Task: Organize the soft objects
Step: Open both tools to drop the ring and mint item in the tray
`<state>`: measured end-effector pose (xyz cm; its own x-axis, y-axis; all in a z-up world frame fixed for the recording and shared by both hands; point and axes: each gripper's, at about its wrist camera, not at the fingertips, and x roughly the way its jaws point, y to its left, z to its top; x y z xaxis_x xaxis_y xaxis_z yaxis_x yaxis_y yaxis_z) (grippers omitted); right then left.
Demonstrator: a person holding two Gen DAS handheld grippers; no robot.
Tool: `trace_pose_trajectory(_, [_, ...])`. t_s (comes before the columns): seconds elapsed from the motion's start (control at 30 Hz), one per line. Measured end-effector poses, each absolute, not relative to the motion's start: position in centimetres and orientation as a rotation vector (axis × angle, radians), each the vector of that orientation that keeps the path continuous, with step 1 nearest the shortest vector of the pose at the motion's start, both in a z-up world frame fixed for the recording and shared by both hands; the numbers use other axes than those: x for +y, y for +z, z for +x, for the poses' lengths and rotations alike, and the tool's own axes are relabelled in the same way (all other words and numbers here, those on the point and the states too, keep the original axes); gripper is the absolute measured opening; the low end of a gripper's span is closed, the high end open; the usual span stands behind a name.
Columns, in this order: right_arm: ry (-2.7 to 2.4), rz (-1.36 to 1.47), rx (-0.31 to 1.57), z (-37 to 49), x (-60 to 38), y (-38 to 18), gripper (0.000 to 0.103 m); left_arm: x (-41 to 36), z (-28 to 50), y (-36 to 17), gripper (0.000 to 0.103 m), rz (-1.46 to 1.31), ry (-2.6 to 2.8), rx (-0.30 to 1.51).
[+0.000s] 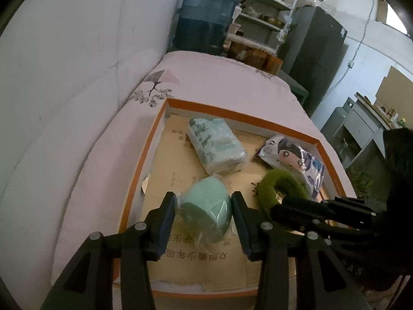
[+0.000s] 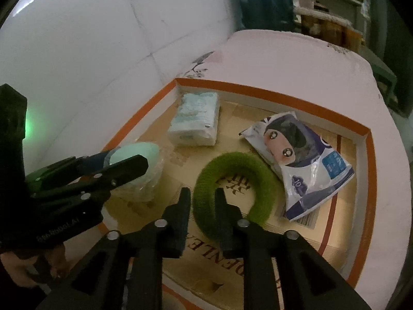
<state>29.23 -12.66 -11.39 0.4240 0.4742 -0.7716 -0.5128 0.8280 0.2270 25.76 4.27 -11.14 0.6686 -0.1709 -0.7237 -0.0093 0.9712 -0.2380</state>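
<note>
An orange-rimmed box (image 1: 144, 155) (image 2: 271, 95) lined with cardboard lies on a pink bed. My left gripper (image 1: 204, 201) is shut on a mint-green wrapped roll (image 1: 206, 206), also seen in the right wrist view (image 2: 139, 160). My right gripper (image 2: 202, 193) is shut on the left side of a fuzzy green ring (image 2: 232, 170), seen in the left wrist view too (image 1: 278, 183). A pale tissue pack (image 1: 214, 144) (image 2: 193, 118) lies at the back left. A cartoon-face packet (image 1: 291, 155) (image 2: 296, 152) lies at the right.
A white padded wall (image 1: 64, 64) runs along the left. A blue water jug (image 1: 206, 15) and shelves (image 1: 263, 7) stand beyond the bed's far end. Grey cabinets (image 1: 356, 129) stand at the right.
</note>
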Motion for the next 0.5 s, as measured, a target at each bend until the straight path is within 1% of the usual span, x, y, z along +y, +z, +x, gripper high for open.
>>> trace_pose_trajectory(0.03, [0.616, -0.043, 0.951, 29.2, -12.7, -11.4, 0.026, 4.4, 25.8, -11.1, 0.045, -0.236, -0.091, 0.837])
trace_pose_trajectory(0.1, [0.612, -0.032, 0.952, 29.2, -12.9, -11.5, 0.038, 4.4, 25.8, -11.1, 0.047, -0.239, -0.086, 0.843])
trace_pose_trajectory(0.17, [0.611, -0.021, 0.951, 29.2, -12.9, -11.5, 0.044, 4.4, 25.8, -11.1, 0.051, -0.234, -0.083, 0.844])
trace_pose_trajectory(0.27, [0.607, -0.001, 0.94, 28.8, -13.4, -11.2, 0.044, 4.3, 25.5, -10.7, 0.059, -0.225, -0.083, 0.831])
trace_pose_trajectory(0.5, [0.591, 0.054, 0.912, 27.7, -14.6, -9.9, 0.046, 3.9, 24.4, -9.4, 0.059, -0.202, -0.083, 0.801])
